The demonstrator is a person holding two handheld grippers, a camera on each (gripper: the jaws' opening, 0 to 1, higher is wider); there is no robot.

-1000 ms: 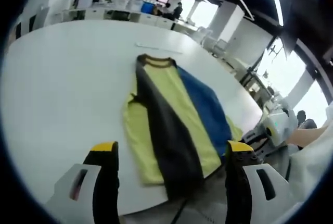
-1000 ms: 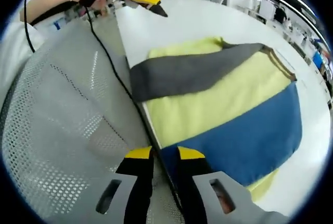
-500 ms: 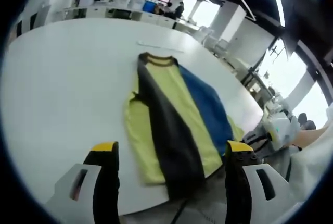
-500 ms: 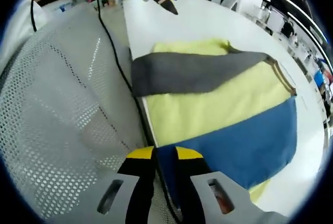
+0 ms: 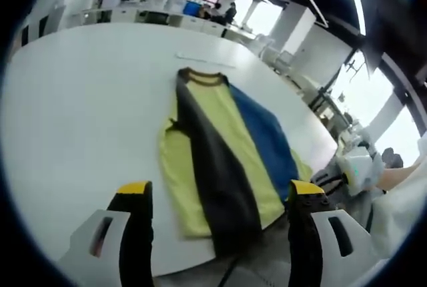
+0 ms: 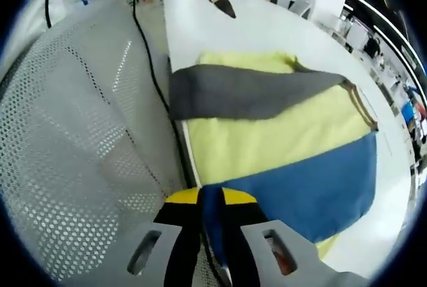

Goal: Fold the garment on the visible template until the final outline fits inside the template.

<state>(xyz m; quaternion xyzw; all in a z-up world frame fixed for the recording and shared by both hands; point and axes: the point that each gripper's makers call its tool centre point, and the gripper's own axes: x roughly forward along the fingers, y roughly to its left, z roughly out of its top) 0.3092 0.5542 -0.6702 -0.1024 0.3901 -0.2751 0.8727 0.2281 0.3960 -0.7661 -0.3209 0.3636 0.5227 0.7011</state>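
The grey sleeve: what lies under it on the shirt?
The grey sleeve lies folded across the shirt's yellow panel, which shows on both sides of it. The part directly beneath is covered, and the blue panel lies apart.

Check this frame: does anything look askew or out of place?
Yes. The garment lies skewed, its grey end overhanging the table edge. The right gripper pinches the blue corner there; the left gripper is open.

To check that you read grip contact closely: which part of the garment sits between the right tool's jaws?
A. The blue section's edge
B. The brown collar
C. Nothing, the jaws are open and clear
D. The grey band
A: in the right gripper view, the right tool has its jaws closed on the blue section at the table edge.
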